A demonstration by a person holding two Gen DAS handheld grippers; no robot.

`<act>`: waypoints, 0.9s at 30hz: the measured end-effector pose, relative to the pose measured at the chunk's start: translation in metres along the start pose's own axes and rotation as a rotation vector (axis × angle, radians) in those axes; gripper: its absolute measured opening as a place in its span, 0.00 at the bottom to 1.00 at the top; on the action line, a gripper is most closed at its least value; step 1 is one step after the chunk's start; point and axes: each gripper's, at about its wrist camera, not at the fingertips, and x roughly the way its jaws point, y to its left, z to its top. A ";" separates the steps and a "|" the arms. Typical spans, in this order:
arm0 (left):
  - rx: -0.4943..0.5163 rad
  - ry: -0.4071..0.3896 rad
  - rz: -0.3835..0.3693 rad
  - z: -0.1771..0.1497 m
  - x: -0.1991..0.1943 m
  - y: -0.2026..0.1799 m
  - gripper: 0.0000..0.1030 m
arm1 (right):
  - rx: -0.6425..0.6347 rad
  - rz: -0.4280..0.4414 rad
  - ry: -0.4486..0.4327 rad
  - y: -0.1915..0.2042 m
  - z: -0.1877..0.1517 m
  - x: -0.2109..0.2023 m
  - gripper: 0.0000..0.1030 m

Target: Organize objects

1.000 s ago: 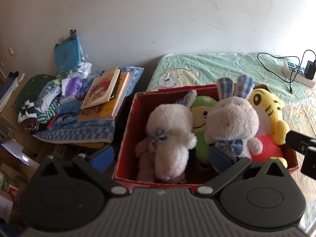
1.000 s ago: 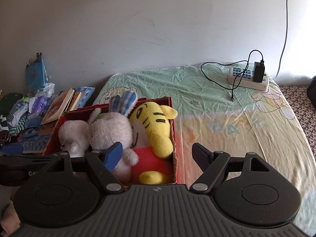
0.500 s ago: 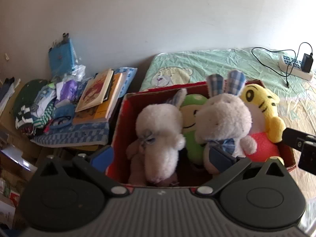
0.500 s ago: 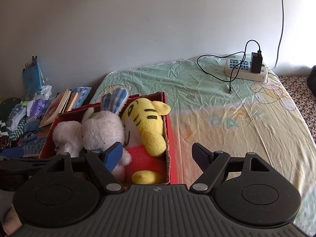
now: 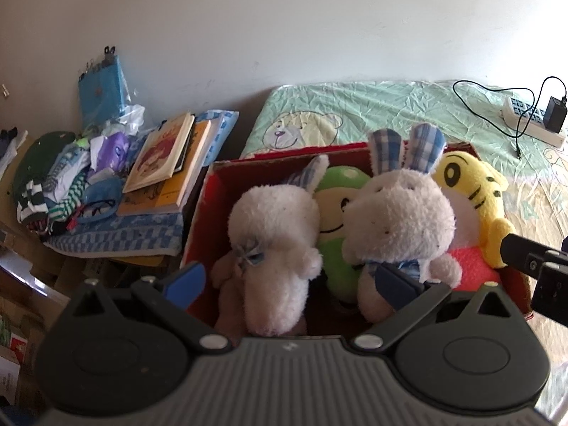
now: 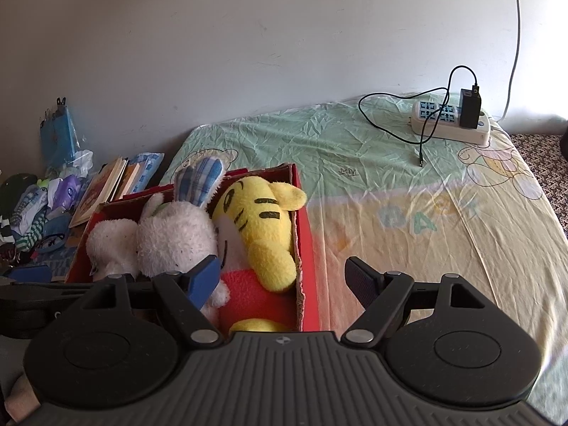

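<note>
1. Since a second earlier, both grippers had drawn back slightly, so the box sat a little farther along the bed in each view; the toys inside had not shifted.
2. Left gripper hung with its jaws apart over the near wall of the box, holding nothing.
3. Right gripper was likewise spread and empty, its left finger over the box's right end, its right finger over bare sheet.
4. Four toys stood packed in the red box: a white dog, a green frog, a rabbit with checked ears, and a yellow tiger against the right wall.
5. Readable writing: the sheet showed faded letters "BABY"; a small mark above it was too small to read.
6. Right of the box the bed lay open up to a power strip with its cable near the wall.
7. Left of the box, books and clothes crowded its edge.
</note>
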 end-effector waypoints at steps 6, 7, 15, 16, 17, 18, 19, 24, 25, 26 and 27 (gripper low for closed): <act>0.000 0.013 0.003 -0.003 0.004 0.002 0.99 | -0.013 0.008 0.006 0.002 -0.001 0.000 0.77; 0.001 0.014 0.003 -0.004 0.004 0.002 0.99 | -0.015 0.010 0.009 0.003 -0.001 0.001 0.77; -0.001 0.020 0.002 -0.008 0.007 0.004 0.99 | -0.031 0.015 0.015 0.006 -0.004 0.002 0.77; -0.001 0.022 0.002 -0.008 0.007 0.004 0.99 | -0.031 0.015 0.017 0.006 -0.004 0.002 0.77; 0.000 0.023 0.002 -0.009 0.008 0.004 0.99 | -0.030 0.015 0.018 0.005 -0.005 0.002 0.77; 0.001 0.024 0.002 -0.009 0.008 0.004 0.99 | -0.030 0.015 0.018 0.005 -0.005 0.002 0.77; 0.002 0.024 0.002 -0.010 0.008 0.003 0.99 | -0.030 0.014 0.019 0.005 -0.005 0.002 0.77; 0.007 0.016 -0.003 -0.012 0.008 0.003 0.99 | -0.038 0.015 0.017 0.008 -0.007 0.001 0.77; 0.007 0.014 -0.005 -0.013 0.008 0.003 0.99 | -0.041 0.014 0.015 0.008 -0.007 0.001 0.77; 0.007 0.012 -0.007 -0.013 0.008 0.003 0.99 | -0.041 0.011 0.013 0.009 -0.007 0.001 0.77; 0.008 0.006 -0.009 -0.013 0.008 0.004 0.99 | -0.039 0.005 0.010 0.009 -0.007 0.000 0.77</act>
